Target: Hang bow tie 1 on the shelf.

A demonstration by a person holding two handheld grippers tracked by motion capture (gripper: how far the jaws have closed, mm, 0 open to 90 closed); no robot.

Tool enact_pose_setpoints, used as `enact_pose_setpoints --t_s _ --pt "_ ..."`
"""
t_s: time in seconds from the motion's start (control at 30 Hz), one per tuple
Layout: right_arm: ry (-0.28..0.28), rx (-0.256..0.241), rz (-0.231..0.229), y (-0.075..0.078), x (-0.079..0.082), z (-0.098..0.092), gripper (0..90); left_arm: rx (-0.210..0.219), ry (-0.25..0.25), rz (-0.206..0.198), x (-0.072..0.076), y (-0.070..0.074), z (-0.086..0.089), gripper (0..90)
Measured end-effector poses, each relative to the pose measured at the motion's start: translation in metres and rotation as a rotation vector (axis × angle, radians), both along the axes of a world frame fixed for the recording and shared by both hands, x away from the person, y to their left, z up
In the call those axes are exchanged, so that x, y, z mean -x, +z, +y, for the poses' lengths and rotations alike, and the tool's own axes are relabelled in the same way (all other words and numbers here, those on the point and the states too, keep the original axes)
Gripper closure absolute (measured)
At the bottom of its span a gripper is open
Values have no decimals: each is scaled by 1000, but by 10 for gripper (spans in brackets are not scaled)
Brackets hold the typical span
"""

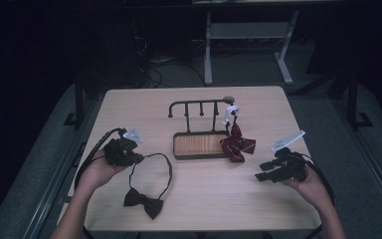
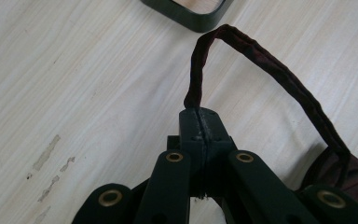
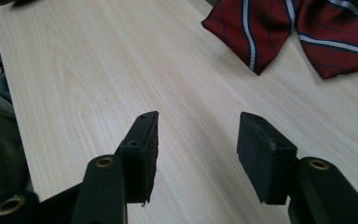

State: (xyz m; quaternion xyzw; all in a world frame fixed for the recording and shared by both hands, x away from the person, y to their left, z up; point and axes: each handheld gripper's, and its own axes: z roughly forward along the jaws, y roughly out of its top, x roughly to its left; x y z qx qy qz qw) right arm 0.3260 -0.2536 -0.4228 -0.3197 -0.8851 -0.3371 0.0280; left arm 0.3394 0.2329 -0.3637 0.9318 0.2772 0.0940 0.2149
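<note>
while the dark bow tie (image 1: 144,201) lies on the table (image 1: 204,199) near its front edge, my left gripper (image 2: 200,123) pinches its neck strap (image 2: 261,65) tight. beyond stands the rack (image 1: 199,144) with a striped bow tie (image 1: 237,145); my right gripper (image 3: 198,140) hovers, jaws spread.

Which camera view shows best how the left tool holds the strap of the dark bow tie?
The left gripper view: the left tool has its jaws shut on the strap close up. The high view shows the whole dark bow tie but the grasp is small. The right gripper view adds nothing on it.
</note>
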Motion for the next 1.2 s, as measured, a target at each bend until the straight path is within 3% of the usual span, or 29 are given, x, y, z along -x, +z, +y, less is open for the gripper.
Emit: enact_pose_setpoints --t_s 1.2 --pt "-5 4 -12 4 -1 -3 487 3 -62 -63 9 49 -10 900"
